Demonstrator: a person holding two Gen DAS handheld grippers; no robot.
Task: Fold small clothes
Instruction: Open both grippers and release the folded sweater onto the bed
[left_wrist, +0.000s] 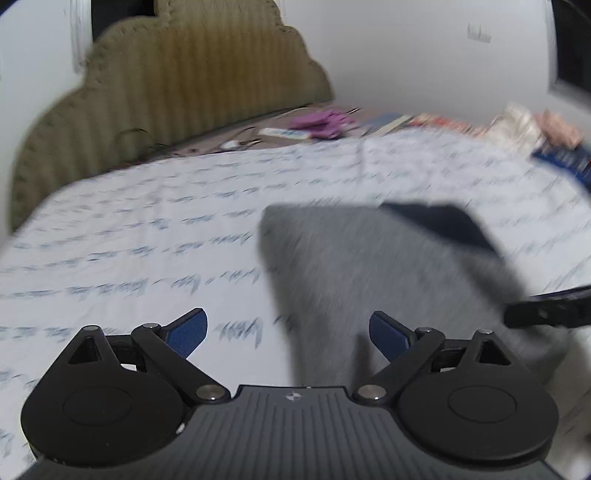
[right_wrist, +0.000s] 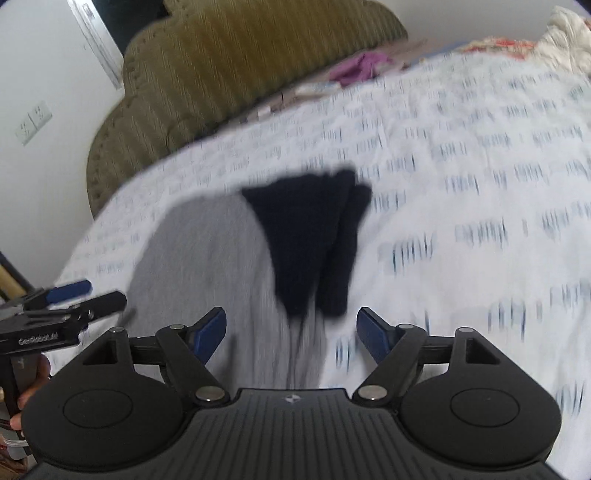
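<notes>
A grey garment (right_wrist: 207, 266) lies spread on a bed, a dark navy piece (right_wrist: 314, 243) resting over its far right part; whether the navy fabric belongs to the same item or is a separate one cannot be told through the motion blur. In the left wrist view the grey cloth (left_wrist: 369, 280) fills the right half of the frame, with the navy part (left_wrist: 439, 221) at its far edge. Both sit on a white bedsheet (right_wrist: 461, 166) printed with rows of small blue marks. The left gripper (left_wrist: 288, 330) hovers above the near left edge of the cloth, its blue-padded fingers (left_wrist: 186, 332) spread wide with nothing between them. The right gripper (right_wrist: 291, 330) is likewise wide apart and empty, poised over the near end of the grey fabric just below the navy piece. From the right wrist view the left gripper (right_wrist: 86, 293) shows at the left edge. Beyond the sheet stand an olive ribbed headboard (left_wrist: 177, 81), a purple cloth (left_wrist: 325, 120) and a white wall (left_wrist: 424, 48)
</notes>
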